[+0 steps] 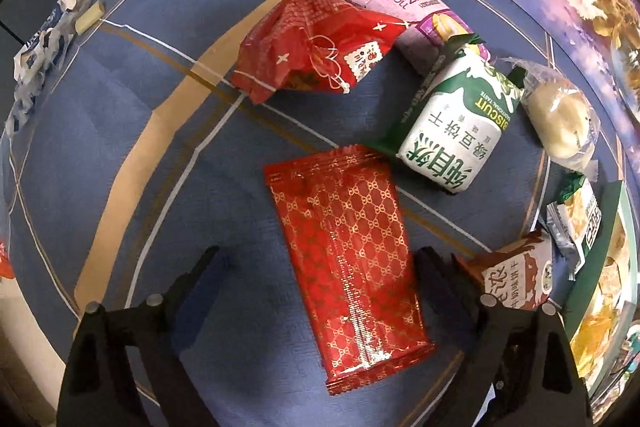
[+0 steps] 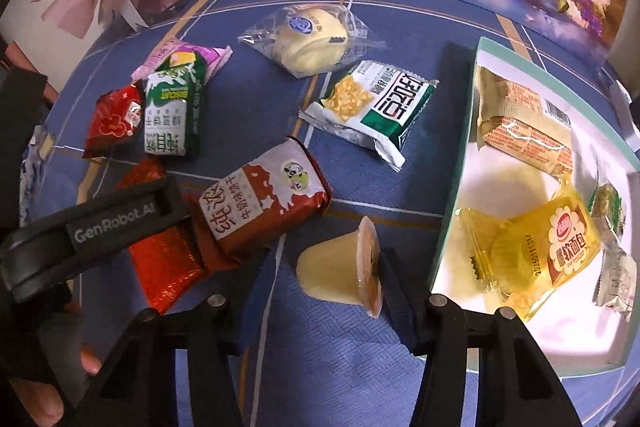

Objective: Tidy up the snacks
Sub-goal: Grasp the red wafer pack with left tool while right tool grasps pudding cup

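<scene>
Two hand-held grippers are seen over a blue desk (image 1: 120, 147) strewn with wrapped snacks.

Between the jaws of the left gripper (image 1: 320, 267) a flat red packet (image 1: 344, 259) with a gold pattern lies on the desk, its long side running away from the jaws. The jaws are spread wide, one finger on each side of the packet, and neither is seen to touch it, so nothing is held. The packet is judged light, with a glossy film that may slip and crackle; its contents could be brittle. A hold across the narrow width, near the middle, is judged safest, with gentle pressure.

Between the jaws of the right gripper (image 2: 320, 291) a small jelly cup (image 2: 340, 273) lies on its side, its sealed rim against or just beside the right finger; contact cannot be told for sure. These jaws are also released and hold nothing. The cup is judged light, smooth and fairly stiff, likely to roll, and best taken across its body rather than at the lid.

To the right of these jaws a white box (image 2: 460, 155) already holds several snacks, and is judged to be the place where the rest belong. Ahead of the jaws lie a brown biscuit pack (image 2: 260, 203), a green pack (image 2: 376, 107) and a bun (image 2: 312, 39). To the left, the left gripper is seen over the red packet.
</scene>
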The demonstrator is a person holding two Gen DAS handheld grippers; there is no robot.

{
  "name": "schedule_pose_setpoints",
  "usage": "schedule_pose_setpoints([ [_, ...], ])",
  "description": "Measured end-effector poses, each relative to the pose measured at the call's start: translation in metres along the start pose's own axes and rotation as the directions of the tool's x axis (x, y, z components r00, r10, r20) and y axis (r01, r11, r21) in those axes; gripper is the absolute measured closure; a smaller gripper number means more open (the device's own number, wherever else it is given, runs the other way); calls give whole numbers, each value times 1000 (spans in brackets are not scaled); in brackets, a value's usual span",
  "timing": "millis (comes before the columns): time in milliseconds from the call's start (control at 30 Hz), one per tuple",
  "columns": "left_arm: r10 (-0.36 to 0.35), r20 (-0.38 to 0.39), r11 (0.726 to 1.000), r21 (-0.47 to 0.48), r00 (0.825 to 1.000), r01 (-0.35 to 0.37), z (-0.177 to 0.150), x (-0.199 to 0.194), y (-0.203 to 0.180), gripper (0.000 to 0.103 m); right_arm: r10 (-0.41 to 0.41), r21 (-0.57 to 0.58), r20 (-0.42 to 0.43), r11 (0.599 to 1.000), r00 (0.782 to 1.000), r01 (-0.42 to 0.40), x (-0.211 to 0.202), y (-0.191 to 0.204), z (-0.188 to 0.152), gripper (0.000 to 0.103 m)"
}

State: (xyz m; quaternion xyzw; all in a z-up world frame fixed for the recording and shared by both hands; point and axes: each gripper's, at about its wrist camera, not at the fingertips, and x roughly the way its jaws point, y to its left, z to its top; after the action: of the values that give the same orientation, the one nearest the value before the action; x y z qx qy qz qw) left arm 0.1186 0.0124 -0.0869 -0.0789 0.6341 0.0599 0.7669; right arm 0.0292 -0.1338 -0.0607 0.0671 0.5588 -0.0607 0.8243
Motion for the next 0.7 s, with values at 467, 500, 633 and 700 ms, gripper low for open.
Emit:
schedule_pose_setpoints([
  [467, 30, 27, 1000, -6, 999, -30, -11, -10, 4, 23, -82, -82, 20, 993, 996, 83, 11, 14, -4, 53],
  [500, 29, 28, 1000, -5, 999, -29, -11, -11, 3, 26, -84, -86, 22, 993, 996, 85, 11, 14, -3, 53],
  [633, 22, 43, 1000, 5, 999, -22, -18, -26, -3, 49, -91, -88, 31, 992, 995, 94, 9, 13, -4, 59],
  [700, 6, 39, 1000, -10, 999, -6, -18, -26, 0, 51, -80, -77, 30, 994, 996, 82, 8, 11, -4, 59],
])
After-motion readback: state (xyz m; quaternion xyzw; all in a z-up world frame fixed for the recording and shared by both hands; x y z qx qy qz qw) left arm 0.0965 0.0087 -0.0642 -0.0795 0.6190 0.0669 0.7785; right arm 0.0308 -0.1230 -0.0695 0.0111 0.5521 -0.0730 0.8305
